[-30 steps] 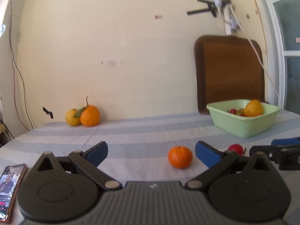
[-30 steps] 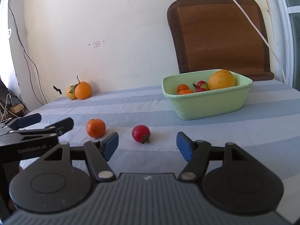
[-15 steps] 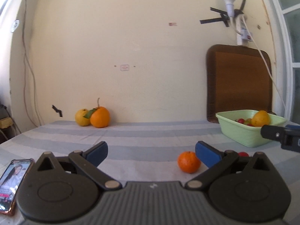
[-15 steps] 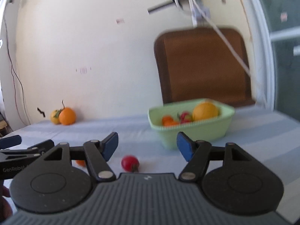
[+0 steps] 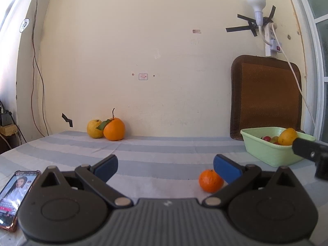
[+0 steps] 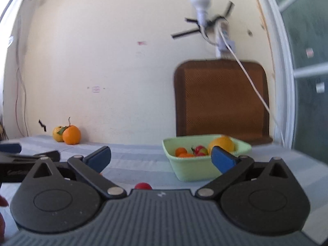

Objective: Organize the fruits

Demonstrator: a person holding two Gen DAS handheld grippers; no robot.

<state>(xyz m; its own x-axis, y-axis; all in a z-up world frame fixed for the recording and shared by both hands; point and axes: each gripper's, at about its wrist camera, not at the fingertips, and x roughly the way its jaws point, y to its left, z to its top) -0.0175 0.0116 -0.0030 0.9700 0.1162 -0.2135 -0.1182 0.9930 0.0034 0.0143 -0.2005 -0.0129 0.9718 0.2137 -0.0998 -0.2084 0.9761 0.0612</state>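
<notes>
A small mandarin [image 5: 210,180] lies on the striped cloth just left of my left gripper's right finger; the left gripper [image 5: 165,167] is open and holds nothing. My right gripper [image 6: 161,160] is opening wide, with nothing between its pads. A red fruit [image 6: 143,185] peeks out just above its body, low on the cloth. The green basin [image 6: 192,169] holds small oranges, red fruits and a large orange [image 6: 221,144]; in the left wrist view the basin [image 5: 266,153] stands at the right. By the wall sit a yellow fruit [image 5: 94,128] and a leafy orange [image 5: 114,129].
A phone [image 5: 14,192] with a lit screen lies at the cloth's left edge. A brown cushion [image 5: 266,96] leans on the wall behind the basin, with a white cable [image 5: 295,78] hanging across it. The other gripper's arm [image 5: 309,149] juts in from the right.
Both views have tilted upward, the right one more, so the table sits lower in frame. The right gripper's fingers have spread much wider. The red fruit has slipped almost behind the right gripper's body.
</notes>
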